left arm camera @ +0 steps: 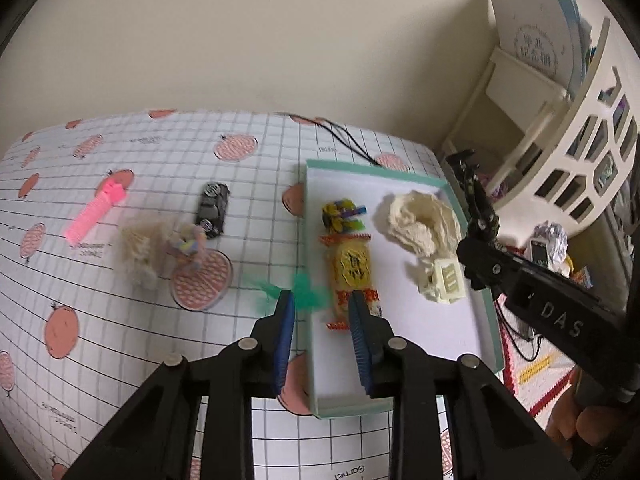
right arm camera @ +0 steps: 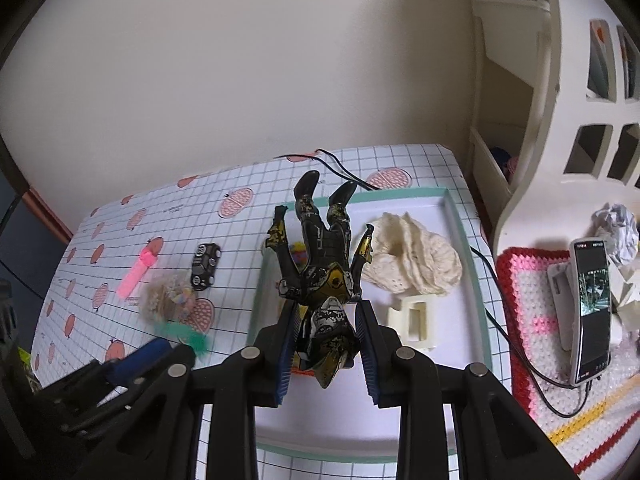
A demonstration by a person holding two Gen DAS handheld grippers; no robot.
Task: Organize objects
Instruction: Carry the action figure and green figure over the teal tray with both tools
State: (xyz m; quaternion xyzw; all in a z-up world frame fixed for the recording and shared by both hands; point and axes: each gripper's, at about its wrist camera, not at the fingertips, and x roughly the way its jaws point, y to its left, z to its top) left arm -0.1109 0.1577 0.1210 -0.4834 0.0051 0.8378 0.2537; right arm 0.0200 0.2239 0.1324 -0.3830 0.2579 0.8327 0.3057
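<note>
Inside tray (left arm camera: 490,320): snack packet (left arm camera: 352,276), cream cloth (left arm camera: 424,220)

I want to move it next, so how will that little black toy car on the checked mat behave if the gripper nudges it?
The toy car looks rigid and small, so probably light. It appears to lie wheels-up, so it would likely slide rather than roll on the mat.
</note>
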